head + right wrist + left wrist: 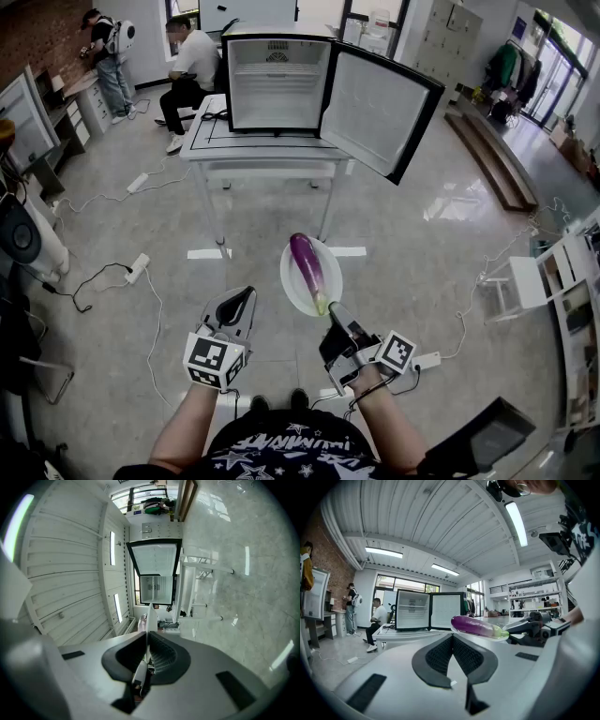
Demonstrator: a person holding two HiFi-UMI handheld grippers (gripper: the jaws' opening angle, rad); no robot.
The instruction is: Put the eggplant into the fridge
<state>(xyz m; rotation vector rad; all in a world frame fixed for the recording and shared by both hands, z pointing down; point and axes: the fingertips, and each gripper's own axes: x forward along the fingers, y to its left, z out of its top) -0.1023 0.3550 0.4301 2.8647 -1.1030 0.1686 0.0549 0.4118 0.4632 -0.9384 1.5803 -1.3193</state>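
Purple and glossy, the eggplant (309,270) lies lengthwise on a white plate (292,283), its green stem end toward the person. The right gripper (337,322) carries that plate by its near rim, jaws pinched on the thin edge as the right gripper view shows it edge-on between the pads. The left gripper (238,306) hangs beside it with jaws pressed together on nothing. The fridge (277,82) stands well ahead on a white table (208,141), its door (377,105) swung wide to the right and its inside bare. The step in hand looks like the carry toward that opening. A rim grip gives little control over tilt, and a round, smooth eggplant would likely roll off. So the plate should travel level and slowly, with the wrist steady and the long axis of the eggplant pointed into the fridge. The approach should stay left of the door's edge, and the free left gripper could support the plate's far side if it sags.
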